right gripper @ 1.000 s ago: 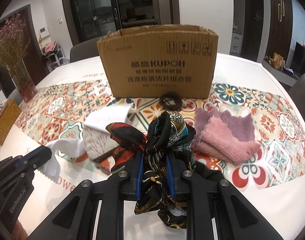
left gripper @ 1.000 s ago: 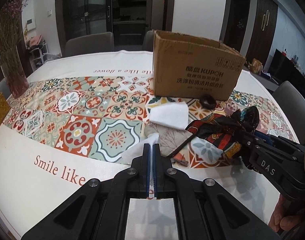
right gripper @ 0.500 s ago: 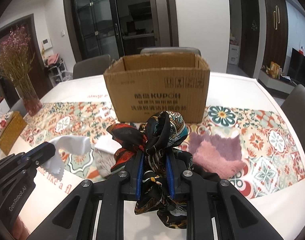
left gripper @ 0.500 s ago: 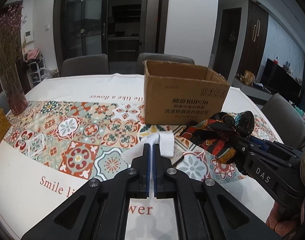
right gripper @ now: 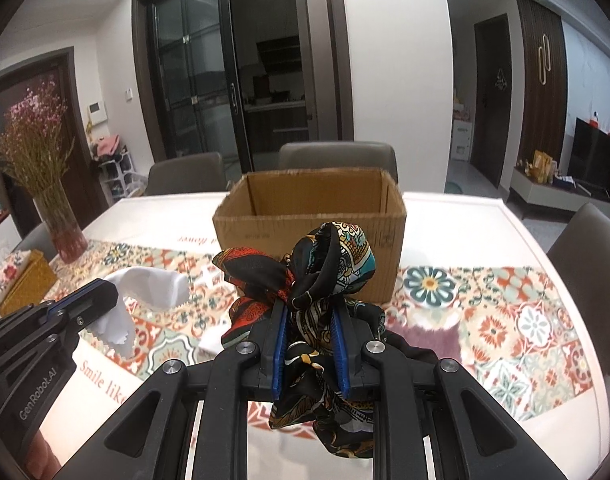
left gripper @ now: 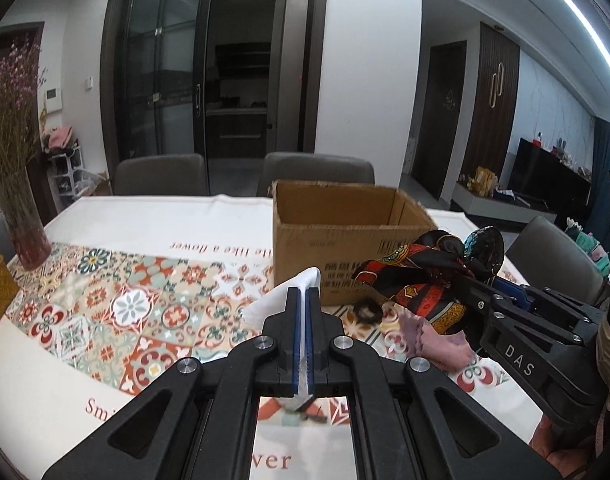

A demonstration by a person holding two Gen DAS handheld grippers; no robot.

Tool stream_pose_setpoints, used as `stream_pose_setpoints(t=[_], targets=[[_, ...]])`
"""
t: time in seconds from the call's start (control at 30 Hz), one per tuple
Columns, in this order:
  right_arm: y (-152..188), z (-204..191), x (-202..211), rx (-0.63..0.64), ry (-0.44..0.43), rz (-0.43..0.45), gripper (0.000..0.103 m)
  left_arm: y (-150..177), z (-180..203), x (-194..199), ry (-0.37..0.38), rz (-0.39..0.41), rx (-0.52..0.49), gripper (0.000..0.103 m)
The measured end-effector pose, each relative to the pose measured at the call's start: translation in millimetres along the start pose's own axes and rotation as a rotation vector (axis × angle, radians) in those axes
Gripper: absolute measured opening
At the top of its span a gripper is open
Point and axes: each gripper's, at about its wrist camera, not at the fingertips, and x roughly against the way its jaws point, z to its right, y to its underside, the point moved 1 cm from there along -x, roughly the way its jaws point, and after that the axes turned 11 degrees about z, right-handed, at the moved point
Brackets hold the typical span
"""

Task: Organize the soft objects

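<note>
My left gripper (left gripper: 303, 294) is shut on a thin white cloth (left gripper: 281, 300) and holds it above the table; the cloth also shows in the right wrist view (right gripper: 145, 286). My right gripper (right gripper: 308, 312) is shut on a bunched black, red and teal patterned scarf (right gripper: 325, 264), lifted clear of the table, and the scarf also shows in the left wrist view (left gripper: 425, 276). An open brown cardboard box (right gripper: 309, 216) stands ahead of both grippers. A pink fluffy cloth (left gripper: 433, 340) lies on the table in front of the box, partly hidden by the right gripper.
A dark hair tie (left gripper: 367, 310) lies at the box's front. A glass vase of dried pink flowers (right gripper: 53, 200) and a woven tissue box (right gripper: 21, 280) stand at the table's left. Grey chairs (right gripper: 337, 160) stand behind the table and at its right.
Both grippers have risen with their cloths, lifting them off the table. The box's open top has come into view.
</note>
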Motion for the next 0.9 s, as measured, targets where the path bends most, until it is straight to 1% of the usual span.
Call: stream_pose_setpoints(t=[0.5,0.9], targets=[[-43.3,2.2,9.5,0.004,0.007,0.113,0.021,-43.2,11.2,-5.7,0.034,0.106,-0.028,0.004],[-73.3,4.5,8.9,0.011,0.018,0.199,0.021,-70.9,17.1,-16.5,0.050,0.189,-0.044,0.004]])
